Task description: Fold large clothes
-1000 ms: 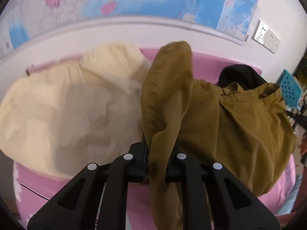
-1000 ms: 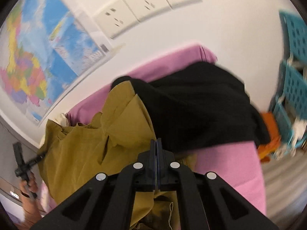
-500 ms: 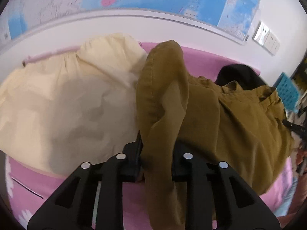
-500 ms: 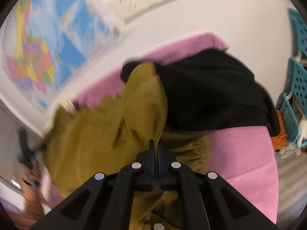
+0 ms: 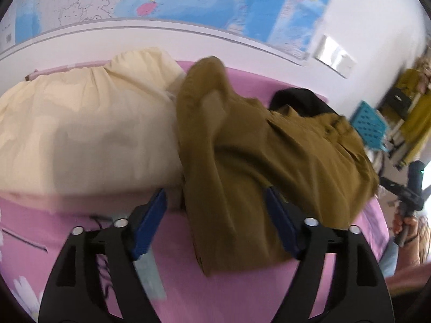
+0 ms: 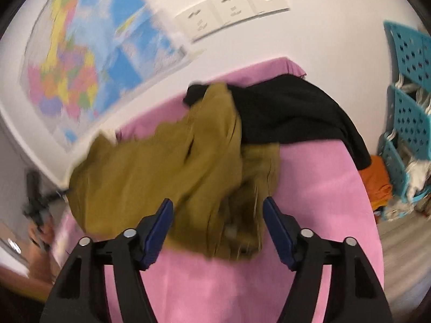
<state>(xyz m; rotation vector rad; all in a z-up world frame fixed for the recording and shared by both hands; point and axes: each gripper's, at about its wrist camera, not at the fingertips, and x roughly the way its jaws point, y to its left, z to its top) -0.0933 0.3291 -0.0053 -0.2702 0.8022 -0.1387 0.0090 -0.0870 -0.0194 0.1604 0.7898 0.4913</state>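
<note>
Jaws of the left gripper (image 5: 215, 215) spread wide and opening; a fold of the olive-brown garment (image 5: 264, 161) hangs down between the blue pads (image 5: 150, 223), pressed by neither; right pad partly hidden behind the cloth. Jaws of the right gripper (image 6: 218, 220) likewise opening, pads clear of the cloth; bunched end of the same garment (image 6: 167, 172) lies between and just beyond them. Garment heaped in loose folds on the pink bed sheet (image 6: 309, 202); cream garment (image 5: 80, 134) lies beside it toward the left gripper, touching along one edge; black garment (image 6: 291, 113) at the far side, the olive cloth overlapping its edge. Wall map (image 5: 188, 2) behind; teal baskets (image 6: 409, 86) off the bed's end.
</note>
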